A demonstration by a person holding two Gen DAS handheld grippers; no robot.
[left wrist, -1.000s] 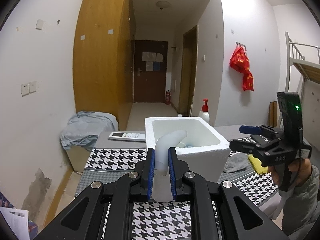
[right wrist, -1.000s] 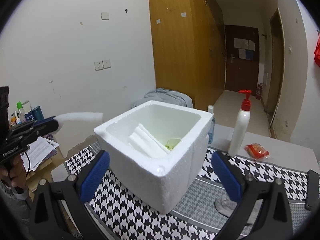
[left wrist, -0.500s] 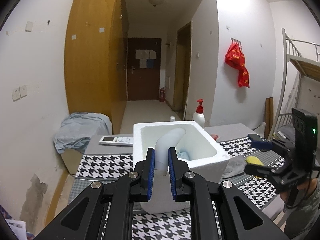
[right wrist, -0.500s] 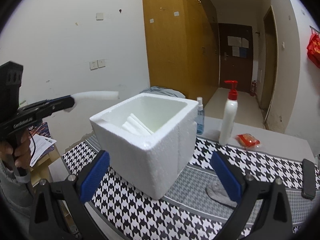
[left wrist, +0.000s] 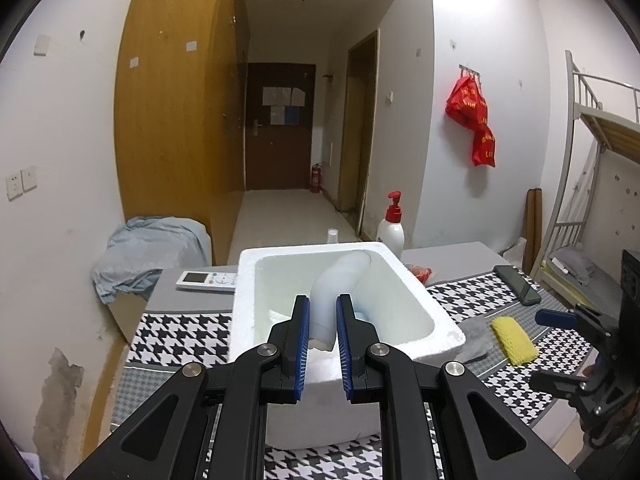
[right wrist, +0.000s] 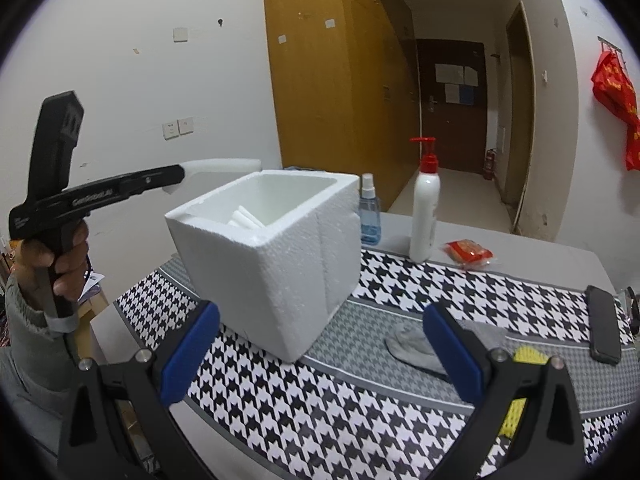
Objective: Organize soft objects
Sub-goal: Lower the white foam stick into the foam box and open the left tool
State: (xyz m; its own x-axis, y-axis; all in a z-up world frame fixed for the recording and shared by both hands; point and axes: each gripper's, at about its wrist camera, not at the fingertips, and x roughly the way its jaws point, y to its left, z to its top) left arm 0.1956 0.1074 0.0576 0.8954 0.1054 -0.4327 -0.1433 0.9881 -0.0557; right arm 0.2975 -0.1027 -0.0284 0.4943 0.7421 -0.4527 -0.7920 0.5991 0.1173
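One white foam strip is pinched in the nearly closed left gripper, its long axis reaching toward 12 o'clock over the foam box; the right gripper is spread wide, empty.

A white foam strip, soft and bent into a curve, is pinched at its near end and hangs over the open mouth of the white styrofoam box, its far end drooping toward the box's back wall. White foam pieces already lie inside the box. A crumpled grey cloth lies flat just beside the box, and a yellow sponge lies just beyond the cloth.
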